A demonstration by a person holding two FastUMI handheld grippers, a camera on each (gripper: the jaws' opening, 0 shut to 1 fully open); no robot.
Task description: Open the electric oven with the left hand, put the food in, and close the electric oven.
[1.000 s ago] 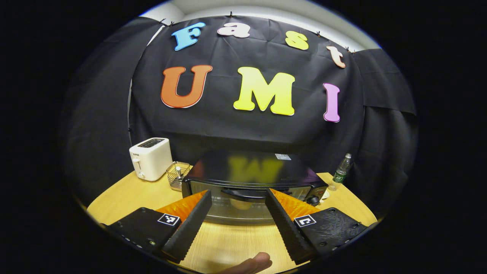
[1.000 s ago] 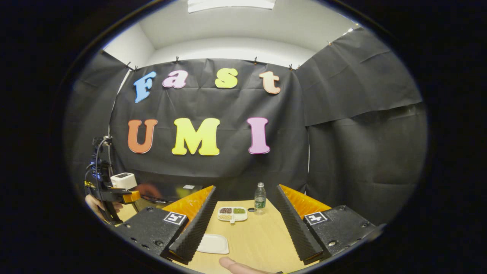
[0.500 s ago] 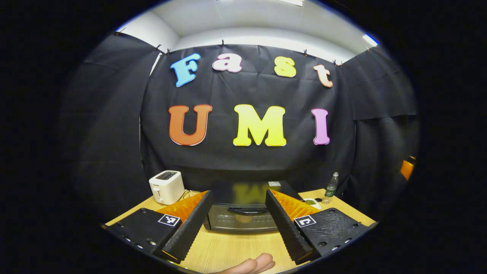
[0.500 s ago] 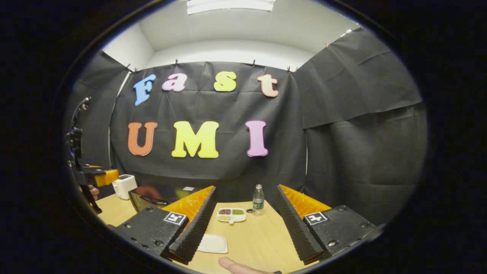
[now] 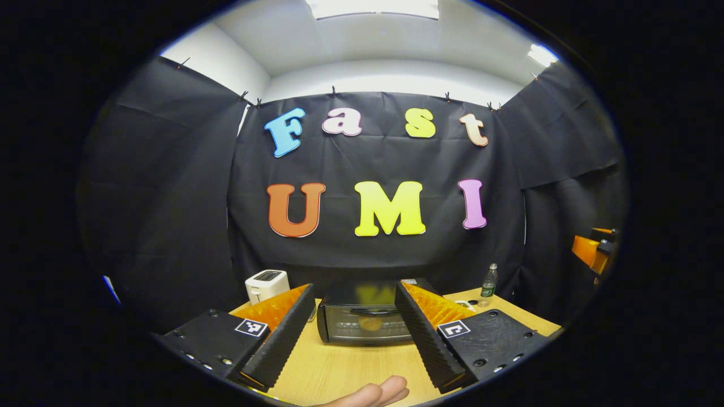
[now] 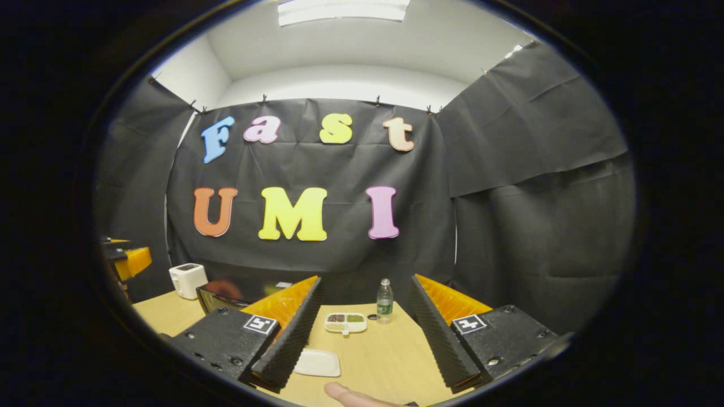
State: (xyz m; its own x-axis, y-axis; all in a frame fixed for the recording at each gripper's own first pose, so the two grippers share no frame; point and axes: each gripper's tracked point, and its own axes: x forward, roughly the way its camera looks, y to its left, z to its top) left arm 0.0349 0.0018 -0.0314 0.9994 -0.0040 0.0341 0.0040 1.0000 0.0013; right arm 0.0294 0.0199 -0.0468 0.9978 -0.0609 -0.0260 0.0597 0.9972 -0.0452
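Left claw [image 5: 352,330], jaws apart, faces the closed oven [image 5: 365,320] ahead on the desk [image 5: 345,370]; right claw [image 6: 362,330] also gapes.

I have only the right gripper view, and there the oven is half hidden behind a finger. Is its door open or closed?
Observer: Closed. In the left gripper view the oven faces the camera with its door flush and the handle across the top of the door.
Operator: Does the left gripper hold that handle?
Observer: No. The left gripper is open, and the oven stands apart, beyond its fingertips.
Operator: Is anything inside?
Observer: Behind the glass there is a pale round shape. I cannot tell if it is food.
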